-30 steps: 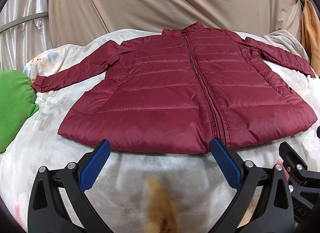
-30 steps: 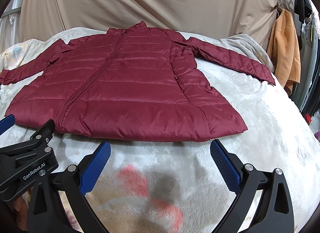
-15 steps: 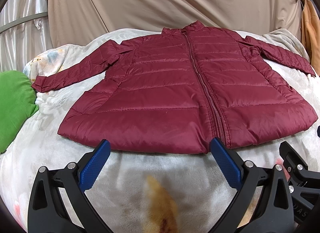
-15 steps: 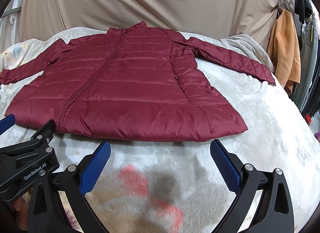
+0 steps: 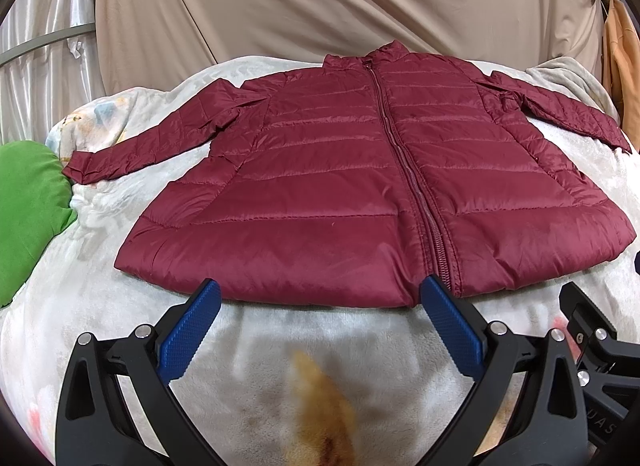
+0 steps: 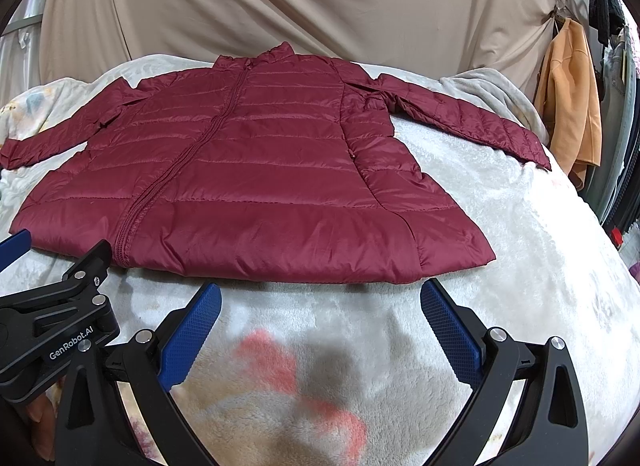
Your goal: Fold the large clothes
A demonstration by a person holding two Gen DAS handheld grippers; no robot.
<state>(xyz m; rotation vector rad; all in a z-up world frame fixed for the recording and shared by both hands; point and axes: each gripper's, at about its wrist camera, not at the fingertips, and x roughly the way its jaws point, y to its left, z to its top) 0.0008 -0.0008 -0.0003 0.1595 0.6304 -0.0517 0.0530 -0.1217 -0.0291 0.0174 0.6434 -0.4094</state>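
A maroon quilted puffer jacket (image 5: 360, 185) (image 6: 248, 185) lies flat and zipped on a pale fleece blanket (image 5: 100, 306) (image 6: 520, 246), collar at the far end, both sleeves spread out to the sides. My left gripper (image 5: 320, 298) is open just short of the hem, near the zip's lower end, with nothing between its blue pads. My right gripper (image 6: 320, 298) is also open, just before the hem's right half. Each gripper shows at the edge of the other's view.
A green cushion (image 5: 28, 209) lies at the blanket's left edge. A beige curtain (image 5: 320, 5) hangs behind. An orange garment (image 6: 572, 85) and other clothes hang on the right.
Almost nothing has changed; the left wrist view has shifted very slightly, and both grippers stay open at the hem.
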